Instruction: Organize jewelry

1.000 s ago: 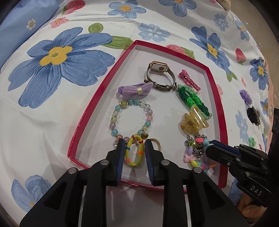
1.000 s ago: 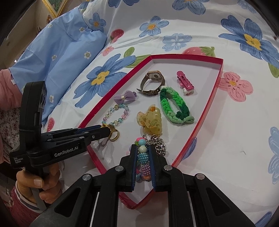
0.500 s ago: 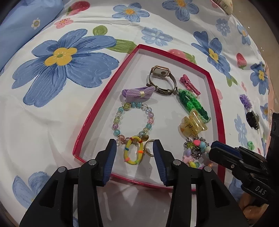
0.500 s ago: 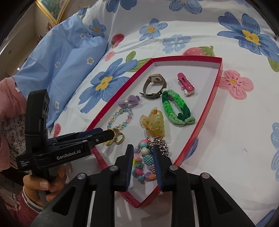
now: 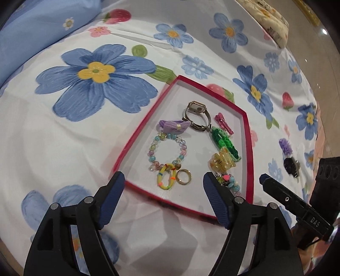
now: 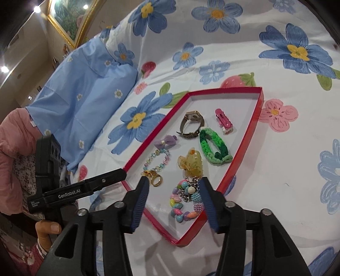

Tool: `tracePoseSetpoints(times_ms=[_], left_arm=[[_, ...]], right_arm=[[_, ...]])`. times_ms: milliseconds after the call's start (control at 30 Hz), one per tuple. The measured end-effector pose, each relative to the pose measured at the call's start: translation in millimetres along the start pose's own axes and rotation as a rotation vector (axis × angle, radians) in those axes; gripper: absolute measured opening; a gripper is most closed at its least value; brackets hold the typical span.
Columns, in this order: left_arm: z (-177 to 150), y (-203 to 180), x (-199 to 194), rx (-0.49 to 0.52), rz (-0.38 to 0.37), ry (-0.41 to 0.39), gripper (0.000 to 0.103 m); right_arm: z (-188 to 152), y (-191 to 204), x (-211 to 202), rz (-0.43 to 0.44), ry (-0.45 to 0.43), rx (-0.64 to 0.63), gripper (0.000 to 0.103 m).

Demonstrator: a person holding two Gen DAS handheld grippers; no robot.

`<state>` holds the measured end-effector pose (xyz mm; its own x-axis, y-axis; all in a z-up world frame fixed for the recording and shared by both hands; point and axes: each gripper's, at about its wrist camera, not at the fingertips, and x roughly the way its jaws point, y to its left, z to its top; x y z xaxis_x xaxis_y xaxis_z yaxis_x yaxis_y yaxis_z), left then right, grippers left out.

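Observation:
A red-rimmed tray (image 5: pixel 136 138) (image 6: pixel 244 146) lies on the flowered bedsheet. In it are a watch (image 5: pixel 196 115), a purple bow (image 5: pixel 173 125), a pastel bead bracelet (image 5: pixel 167 150), a yellow hair tie (image 5: pixel 165 178), a gold ring (image 5: pixel 183 177), a green braided band (image 6: pixel 214 148), a pink clip (image 6: pixel 223 121), a yellow claw clip (image 6: pixel 191 166) and a colourful bead-and-chain bracelet (image 6: pixel 186 200). My left gripper (image 5: pixel 163 178) is open and empty above the tray's near edge. My right gripper (image 6: pixel 174 184) is open over the bead-and-chain bracelet, not holding it.
A purple flower clip (image 5: pixel 285 146) and a black clip (image 5: pixel 291 166) lie on the sheet right of the tray. A blue pillow (image 6: pixel 85 102) lies at the left. A framed picture (image 6: pixel 70 19) hangs behind.
My left gripper let go of the yellow hair tie, opened wide and drew back. My right gripper released the bead-and-chain bracelet into the tray and opened.

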<state>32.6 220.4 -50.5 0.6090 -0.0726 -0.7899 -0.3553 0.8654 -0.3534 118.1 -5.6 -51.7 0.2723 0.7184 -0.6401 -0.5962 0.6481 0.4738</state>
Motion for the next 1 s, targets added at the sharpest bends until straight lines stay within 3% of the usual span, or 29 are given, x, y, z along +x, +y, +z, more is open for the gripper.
tracePoseSetpoints(times_ms=[100,267,600,833,1000], left_arm=[[-7.6,2.3,-8.6,-0.007,0.001,-0.009,0.084],[-25.4,-0.6,-23.4,0.018,0.033,-0.027,0.085],[-49.8,-8.6,-35.9,0.032,0.038,-0.031,0.089],[-55.3,-16.4,-48.9,0.058,0.056,-0.044,0.091],[-45.1,-29.4,-70.2,0.114,0.062,-0.101,0.091]], right_arm=[[-1.9,2.3,-4.8,0.012,-0.015,0.003,0.058],[-9.8,5.7,-14.7,0.024,-0.041,0.011,0.066],[-28.3,6.2,-26.9,0.021,-0.075,0.02,0.066],[-34.5,9.9,-41.7,-0.04,-0.129,-0.01,0.068],[-24.4,28.1,-60.2,-0.087,-0.161,-0.102,0.074]])
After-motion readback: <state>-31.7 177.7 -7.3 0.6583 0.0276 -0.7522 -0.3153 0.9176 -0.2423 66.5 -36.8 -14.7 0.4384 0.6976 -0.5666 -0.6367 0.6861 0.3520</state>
